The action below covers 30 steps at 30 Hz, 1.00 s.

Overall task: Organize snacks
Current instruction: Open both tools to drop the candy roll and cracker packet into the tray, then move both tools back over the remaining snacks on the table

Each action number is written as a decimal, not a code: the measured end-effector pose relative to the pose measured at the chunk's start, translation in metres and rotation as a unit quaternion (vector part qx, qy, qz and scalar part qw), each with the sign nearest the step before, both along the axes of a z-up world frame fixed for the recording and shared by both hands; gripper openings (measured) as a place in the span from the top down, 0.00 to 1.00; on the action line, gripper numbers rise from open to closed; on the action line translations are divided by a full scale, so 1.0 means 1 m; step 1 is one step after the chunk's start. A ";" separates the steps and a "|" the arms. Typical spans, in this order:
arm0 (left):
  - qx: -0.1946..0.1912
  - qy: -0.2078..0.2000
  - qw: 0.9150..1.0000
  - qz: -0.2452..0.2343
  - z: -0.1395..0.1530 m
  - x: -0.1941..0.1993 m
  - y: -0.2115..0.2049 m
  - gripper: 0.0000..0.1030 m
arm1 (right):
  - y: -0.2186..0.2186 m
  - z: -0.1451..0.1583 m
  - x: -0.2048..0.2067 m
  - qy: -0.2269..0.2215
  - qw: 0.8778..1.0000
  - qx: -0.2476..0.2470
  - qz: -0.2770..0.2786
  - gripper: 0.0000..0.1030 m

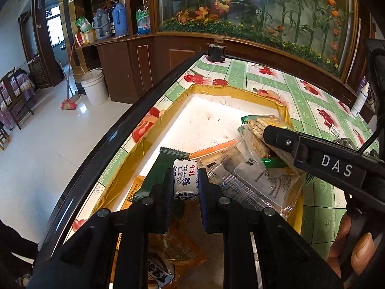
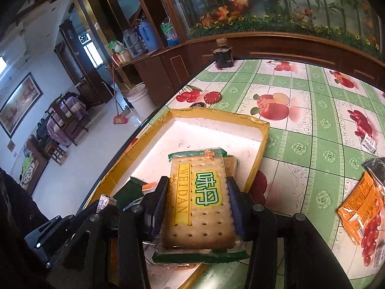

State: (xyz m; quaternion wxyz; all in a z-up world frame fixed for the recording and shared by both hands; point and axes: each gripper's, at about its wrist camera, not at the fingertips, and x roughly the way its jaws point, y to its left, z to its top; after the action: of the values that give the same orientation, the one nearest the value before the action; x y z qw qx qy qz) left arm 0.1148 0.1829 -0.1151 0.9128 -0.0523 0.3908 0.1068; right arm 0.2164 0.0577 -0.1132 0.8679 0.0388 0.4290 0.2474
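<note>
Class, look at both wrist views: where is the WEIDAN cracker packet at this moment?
The WEIDAN cracker packet is clamped in the right gripper, above the near right part of the gold-rimmed tray, beside the other snack packets.

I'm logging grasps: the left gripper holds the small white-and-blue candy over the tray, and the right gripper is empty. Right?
Not quite. The right gripper is not empty: the right wrist view shows it shut on the WEIDAN cracker pack. The left gripper does hold the small white-and-blue candy over the tray.
</note>
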 end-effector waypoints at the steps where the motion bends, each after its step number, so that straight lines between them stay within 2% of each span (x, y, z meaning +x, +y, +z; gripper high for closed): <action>1: -0.001 0.001 1.000 0.000 0.000 0.000 0.000 0.84 | 0.000 0.000 0.000 0.001 1.000 0.001 0.000 0.53; 4: 0.000 0.004 1.000 0.009 0.002 -0.002 0.002 0.82 | -0.002 0.000 0.000 0.010 1.000 0.011 -0.001 0.51; 5: -0.001 0.001 1.000 0.012 0.003 -0.003 0.003 0.77 | -0.004 0.000 0.000 0.012 1.000 0.014 -0.003 0.50; 7: 0.003 -0.007 1.000 0.018 0.007 -0.007 0.004 0.62 | -0.008 0.004 -0.002 0.007 1.000 0.016 -0.007 0.50; 9: 0.012 -0.019 0.999 0.027 0.013 -0.013 0.004 0.39 | -0.012 0.009 -0.005 0.002 1.000 0.017 -0.012 0.50; 11: 0.017 -0.028 0.999 0.032 0.018 -0.016 0.004 0.33 | -0.019 0.015 -0.009 -0.001 1.000 0.025 -0.014 0.50; 19: 0.016 -0.040 0.999 0.030 0.030 -0.029 -0.006 0.33 | -0.058 0.039 -0.038 -0.025 0.998 0.036 -0.033 0.43; 25: 0.013 -0.043 0.999 0.023 0.036 -0.037 -0.018 0.33 | -0.084 0.040 -0.061 -0.032 0.998 0.020 -0.044 0.32; 30: 0.018 -0.053 0.998 0.013 0.044 -0.044 -0.033 0.27 | -0.108 0.037 -0.081 -0.037 0.998 0.005 -0.056 0.31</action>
State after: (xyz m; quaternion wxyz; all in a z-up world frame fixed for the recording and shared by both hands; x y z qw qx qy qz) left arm 0.0710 0.1502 -0.0713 0.9314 -0.0462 0.3393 0.1230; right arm 0.1352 -0.0508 -0.0759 0.8955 0.0579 0.3922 0.2021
